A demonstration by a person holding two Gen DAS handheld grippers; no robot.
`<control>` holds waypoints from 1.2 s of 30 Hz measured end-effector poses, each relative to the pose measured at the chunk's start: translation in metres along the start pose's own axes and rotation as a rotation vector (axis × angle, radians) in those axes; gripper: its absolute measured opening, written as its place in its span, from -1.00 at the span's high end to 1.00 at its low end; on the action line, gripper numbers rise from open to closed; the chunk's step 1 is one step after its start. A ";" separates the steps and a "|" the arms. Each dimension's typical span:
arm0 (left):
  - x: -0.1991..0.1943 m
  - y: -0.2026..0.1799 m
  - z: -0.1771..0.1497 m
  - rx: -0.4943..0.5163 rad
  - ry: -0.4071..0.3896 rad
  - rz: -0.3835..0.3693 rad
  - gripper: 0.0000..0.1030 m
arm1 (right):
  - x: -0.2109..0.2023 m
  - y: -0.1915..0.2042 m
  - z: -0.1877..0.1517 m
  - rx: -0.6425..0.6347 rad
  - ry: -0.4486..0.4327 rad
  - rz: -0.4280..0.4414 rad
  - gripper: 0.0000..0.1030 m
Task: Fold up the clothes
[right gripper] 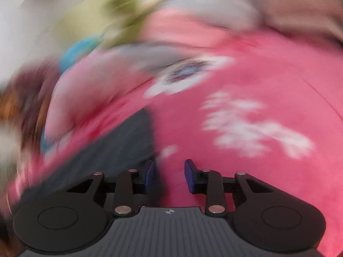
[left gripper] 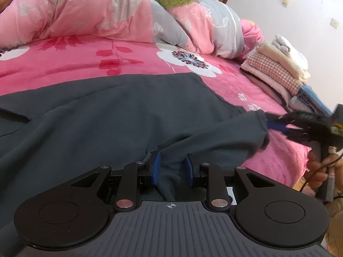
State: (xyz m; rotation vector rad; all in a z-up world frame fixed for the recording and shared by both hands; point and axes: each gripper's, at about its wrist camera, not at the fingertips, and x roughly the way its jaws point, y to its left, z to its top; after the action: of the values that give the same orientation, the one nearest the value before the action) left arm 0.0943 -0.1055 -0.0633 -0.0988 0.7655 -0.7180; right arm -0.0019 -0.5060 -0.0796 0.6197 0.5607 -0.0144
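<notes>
A: Nearest first: left claw point(left gripper: 171, 168) clamped on a bunched fold of the dark grey garment point(left gripper: 111, 111), cloth filling the gap between the blue pads

B: And the right claw point(right gripper: 169, 176)?

A: Pads apart, only pink bedsheet point(right gripper: 246, 171) between them in its own blurred view, garment edge just off its left pad; from the left wrist camera, tips right at the short sleeve's hem, grip there impossible to tell through blur

B: Beyond the left claw?

A: Garment spread mostly flat across the bed, ahead and to the left, sleeve lifted off to the right; no body fold made yet

B: Further out?

A: Stack of folded clothes point(left gripper: 276, 68) far right near the bed's edge, so several pieces seemingly finished; heaped pink quilt point(left gripper: 90, 12) at the back

B: Left to do?

A: Likely sleeve tucked in, body folded over, then onto the stack
</notes>
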 end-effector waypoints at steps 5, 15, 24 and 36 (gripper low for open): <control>0.001 0.000 0.000 0.002 0.000 -0.003 0.50 | -0.046 0.011 -0.009 -0.117 -0.110 0.058 0.30; 0.001 0.000 -0.002 -0.002 -0.008 -0.008 0.50 | -0.010 0.095 -0.073 -0.737 0.111 -0.084 0.34; 0.000 0.004 -0.002 -0.007 -0.007 -0.029 0.50 | -0.003 0.103 -0.097 -1.248 -0.057 -0.458 0.88; 0.000 0.006 -0.002 -0.022 -0.017 -0.037 0.50 | -0.073 0.052 -0.002 -0.182 -0.017 -0.174 0.31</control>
State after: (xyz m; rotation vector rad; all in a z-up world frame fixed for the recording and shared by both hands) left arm 0.0961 -0.1007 -0.0672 -0.1391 0.7574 -0.7432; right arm -0.0556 -0.4733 -0.0163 0.3921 0.5909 -0.1309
